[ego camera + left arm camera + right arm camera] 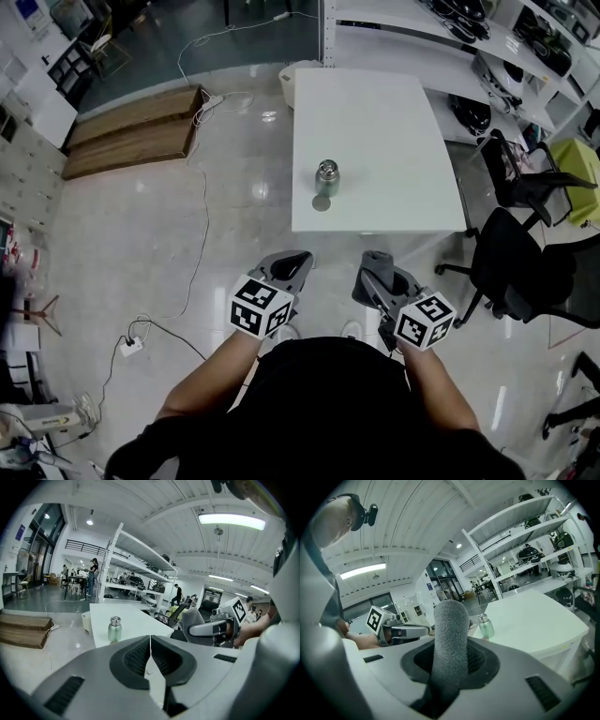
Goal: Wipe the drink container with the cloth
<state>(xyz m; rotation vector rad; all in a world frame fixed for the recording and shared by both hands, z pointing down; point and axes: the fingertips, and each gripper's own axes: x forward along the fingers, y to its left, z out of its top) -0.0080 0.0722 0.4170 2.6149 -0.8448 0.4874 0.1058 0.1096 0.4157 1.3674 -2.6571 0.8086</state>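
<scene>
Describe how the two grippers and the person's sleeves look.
The left gripper and right gripper are alike: broad light-grey shells narrowing to two jaws lined with dark ribbed pads. Each bears a white, black-marked cube: left cube, right cube. No cables show. The person wears a black short-sleeved top.

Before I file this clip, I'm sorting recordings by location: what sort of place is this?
Probably a lab or workshop-style office: open metal shelving loaded with equipment, black office chairs beside a white table, and power cables trailing over a polished floor.
</scene>
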